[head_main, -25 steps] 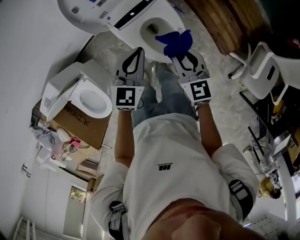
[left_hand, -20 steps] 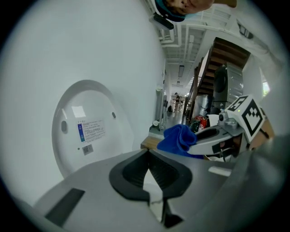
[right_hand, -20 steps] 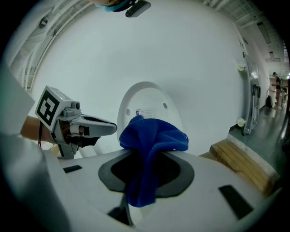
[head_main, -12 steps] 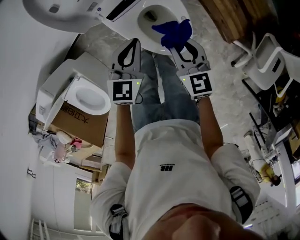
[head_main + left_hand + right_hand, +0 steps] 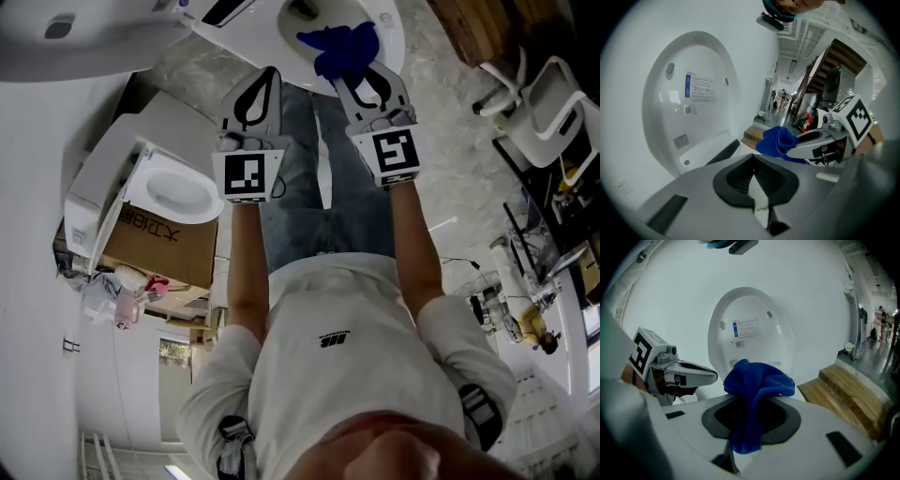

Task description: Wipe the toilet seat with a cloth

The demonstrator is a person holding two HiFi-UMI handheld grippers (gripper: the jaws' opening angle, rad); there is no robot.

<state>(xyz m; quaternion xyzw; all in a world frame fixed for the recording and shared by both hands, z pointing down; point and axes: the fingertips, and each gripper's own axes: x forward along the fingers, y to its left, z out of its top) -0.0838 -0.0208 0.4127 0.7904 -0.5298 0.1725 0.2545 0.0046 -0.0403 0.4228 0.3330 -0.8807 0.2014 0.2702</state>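
The white toilet (image 5: 389,42) stands at the top of the head view, its lid (image 5: 691,93) raised upright behind the bowl. A blue cloth (image 5: 339,47) is bunched in my right gripper (image 5: 364,70), which is shut on it and held over the bowl's near rim. In the right gripper view the cloth (image 5: 757,390) hangs down between the jaws and hides their tips. My left gripper (image 5: 265,80) hovers just left of the bowl, shut with nothing in it (image 5: 753,158). Whether the cloth touches the seat cannot be told.
A second white toilet (image 5: 178,199) rests on a cardboard box (image 5: 155,246) to the left. Wooden steps (image 5: 848,390) lie right of the toilet, with a white chair (image 5: 544,117) beyond them. The person's legs stand right below the bowl.
Both grippers have come closer to the toilet. The blue cloth now lies over the bowl's near rim instead of short of it. Both jaws stay as they were.
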